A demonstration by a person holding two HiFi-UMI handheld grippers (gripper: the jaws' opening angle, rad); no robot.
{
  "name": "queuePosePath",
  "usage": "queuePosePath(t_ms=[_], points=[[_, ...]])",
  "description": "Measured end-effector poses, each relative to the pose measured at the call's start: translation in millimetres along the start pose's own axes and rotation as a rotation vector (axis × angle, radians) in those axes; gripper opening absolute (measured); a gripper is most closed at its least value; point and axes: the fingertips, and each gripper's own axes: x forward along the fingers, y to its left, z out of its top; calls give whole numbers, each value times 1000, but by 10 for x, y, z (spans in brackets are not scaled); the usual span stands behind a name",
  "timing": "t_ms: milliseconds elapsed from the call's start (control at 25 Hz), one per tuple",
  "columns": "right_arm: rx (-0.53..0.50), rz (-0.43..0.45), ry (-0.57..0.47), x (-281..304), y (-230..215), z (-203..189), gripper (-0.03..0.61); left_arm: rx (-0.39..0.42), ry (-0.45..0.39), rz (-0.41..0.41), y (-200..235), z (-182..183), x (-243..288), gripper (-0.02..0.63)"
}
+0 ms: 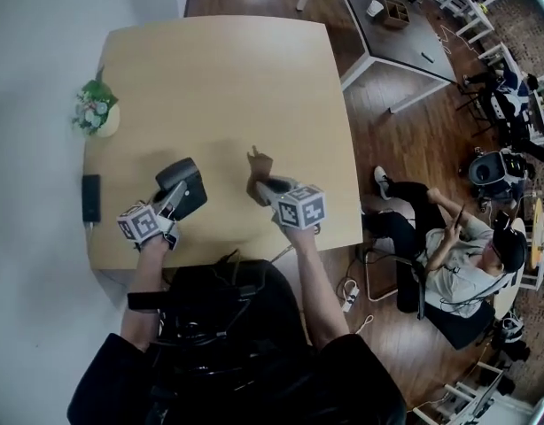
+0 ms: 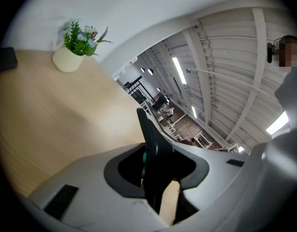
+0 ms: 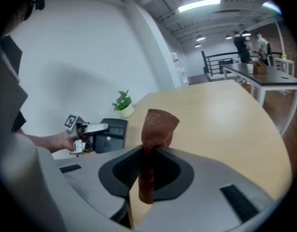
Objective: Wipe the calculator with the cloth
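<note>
your left tongs (image 1: 173, 200) are clamped on the one black flat plastic calculator (image 1: 185, 187). in the left gripper view its dark body (image 2: 151, 134) stands edge-on between the two jaws, which press on it part-way open, as wide as the casing is thick. it sits over the near left part of the pale wooden square worktop (image 1: 228, 78). from the head view you can't quite tell whether it rests on the wood or hangs just clear of it.

your right tongs (image 1: 265, 188) pinch the one rust-brown woven cloth (image 1: 259, 168). in the right gripper view the jaws (image 3: 149, 161) are nearly together on a folded strip of the fabric (image 3: 157, 127). one end rises above them and a short tail hangs below. the cloth is near the calculator but apart from it, to its right, with bare wood between the two. the same view shows the calculator (image 3: 112, 135) and the left tongs (image 3: 90, 129) gripping its near edge.

elsewhere on the worktop are one small potted plant in a cream round pot (image 1: 97, 109) at the far left edge, and one thin black slab (image 1: 91, 197) at the left edge, just left of your left tongs. beyond the worktop stand one grey table (image 1: 387, 34) and one seated person (image 1: 449, 255) on the wooden floor.
</note>
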Motion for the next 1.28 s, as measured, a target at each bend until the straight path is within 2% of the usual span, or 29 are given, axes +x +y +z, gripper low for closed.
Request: queuePosePath(t_ms=[80, 160, 240, 360, 440, 560, 680, 800, 880, 960, 1120, 1200, 1280], points=[[-66, 89, 46, 430, 522, 15, 34, -46, 32, -2, 34, -74, 106, 132], [-128, 131, 95, 827, 855, -6, 34, -87, 47, 10, 40, -140, 220, 132], [-159, 142, 131, 1103, 989, -51, 33, -96, 42, 61, 63, -189, 286, 132], [-165, 181, 145, 1260, 1014, -51, 32, -90, -4, 186, 106, -172, 257, 135], [-165, 218, 153, 1326, 976, -10, 32, -83, -30, 225, 91, -115, 241, 141], [-156, 226, 179, 1400, 770, 2, 32, -83, -32, 170, -12, -113, 370, 204], [-96, 227, 187, 1402, 447, -66, 32, -140, -26, 65, -190, -203, 595, 255], [-71, 203, 200, 1439, 39, -40, 29, -201, 4, -38, -355, -253, 907, 288], [-80, 159, 215, 1474, -228, -21, 29, -252, 10, -65, -346, -317, 1096, 304], [-86, 95, 223, 1471, -466, -11, 29, -293, 21, -67, -277, -415, 1201, 304], [-84, -43, 200, 1296, -871, 46, 29, -289, 72, -55, -225, -534, 1224, 304], [-68, -92, 181, 1130, -1024, 11, 29, -271, 64, -46, -194, -490, 1146, 304], [-47, -142, 139, 921, -1203, -10, 29, -268, 34, -1, -78, -404, 1016, 305]])
